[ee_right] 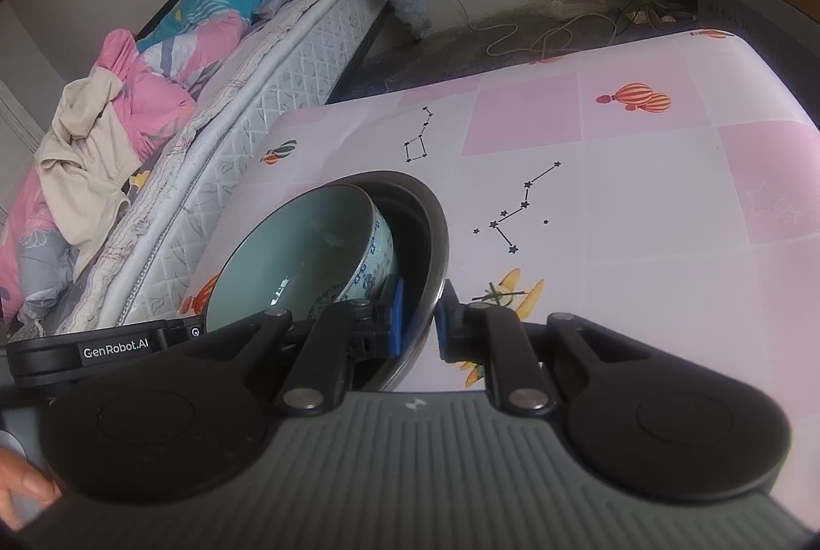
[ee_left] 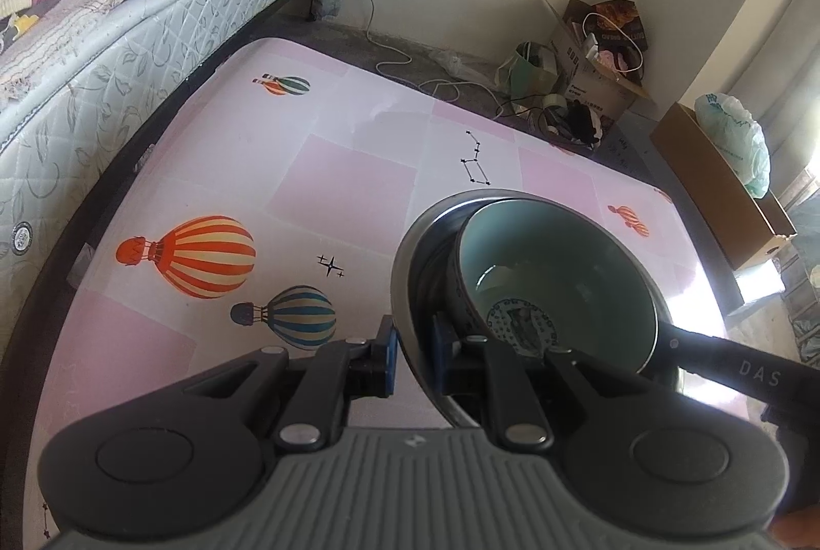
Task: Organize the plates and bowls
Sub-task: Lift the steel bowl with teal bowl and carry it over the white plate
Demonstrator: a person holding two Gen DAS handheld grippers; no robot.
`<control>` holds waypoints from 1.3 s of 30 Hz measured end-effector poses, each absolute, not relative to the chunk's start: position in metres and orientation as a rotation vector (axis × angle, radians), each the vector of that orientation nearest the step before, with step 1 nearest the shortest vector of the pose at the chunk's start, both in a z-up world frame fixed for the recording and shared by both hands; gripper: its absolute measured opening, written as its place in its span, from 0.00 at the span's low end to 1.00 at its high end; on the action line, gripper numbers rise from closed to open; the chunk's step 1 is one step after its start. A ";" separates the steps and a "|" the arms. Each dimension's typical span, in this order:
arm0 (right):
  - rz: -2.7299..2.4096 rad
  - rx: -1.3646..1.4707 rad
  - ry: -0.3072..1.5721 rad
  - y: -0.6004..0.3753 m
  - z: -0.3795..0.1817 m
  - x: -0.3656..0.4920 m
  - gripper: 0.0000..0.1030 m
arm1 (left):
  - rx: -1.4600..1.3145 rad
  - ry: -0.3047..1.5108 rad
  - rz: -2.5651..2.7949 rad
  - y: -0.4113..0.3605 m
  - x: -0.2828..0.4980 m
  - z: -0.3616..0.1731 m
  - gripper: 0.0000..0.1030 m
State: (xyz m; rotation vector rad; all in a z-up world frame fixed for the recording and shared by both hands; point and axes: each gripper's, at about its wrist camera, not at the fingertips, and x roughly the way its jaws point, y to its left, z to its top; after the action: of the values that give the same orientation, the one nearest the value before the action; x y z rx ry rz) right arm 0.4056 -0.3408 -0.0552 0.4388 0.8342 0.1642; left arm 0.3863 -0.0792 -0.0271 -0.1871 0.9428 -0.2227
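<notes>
Two grippers on one load: left gripper [ee_left: 414, 358] and right gripper [ee_right: 419, 324] each pinch the rim of the metal bowl [ee_left: 410, 252], on opposite sides, one blue pad inside the wall and one outside. Load sits over the near part of the tabletop [ee_left: 215, 170], nearer its right edge than the bed-side edge; can't tell from these views if the base touches the cloth.

Doing this step well, my read: keep both wrists matched in height and tilt, or the thin rim twists out of a pad. Move slowly, no jerks.

Contents: ceramic bowl [ee_left: 558, 263], teal inside, blue pattern outside, nested in the metal one, tipped, leaning on the wall. It's loose, so it will likely slide if the carrier tilts. Nothing visible inside it.
</notes>
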 end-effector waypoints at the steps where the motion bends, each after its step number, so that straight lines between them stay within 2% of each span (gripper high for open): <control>1: 0.165 0.441 0.831 -0.341 -0.053 0.403 0.12 | -0.190 0.939 -0.223 -0.079 0.383 -0.024 0.14; 17: 0.159 0.448 0.781 -0.351 -0.001 0.310 0.12 | -0.197 0.890 -0.275 -0.087 0.299 0.013 0.14; 28: 0.133 0.499 0.815 -0.362 -0.028 0.235 0.12 | -0.187 0.940 -0.293 -0.092 0.253 -0.012 0.14; 39: 0.135 0.528 0.856 -0.359 -0.061 0.215 0.12 | -0.168 0.970 -0.277 -0.089 0.240 -0.033 0.14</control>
State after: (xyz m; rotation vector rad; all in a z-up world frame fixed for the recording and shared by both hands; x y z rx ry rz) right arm 0.2154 -0.3594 -0.0606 0.5280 0.8556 0.1353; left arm 0.2397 -0.0894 -0.0329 -0.1683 0.9698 -0.2767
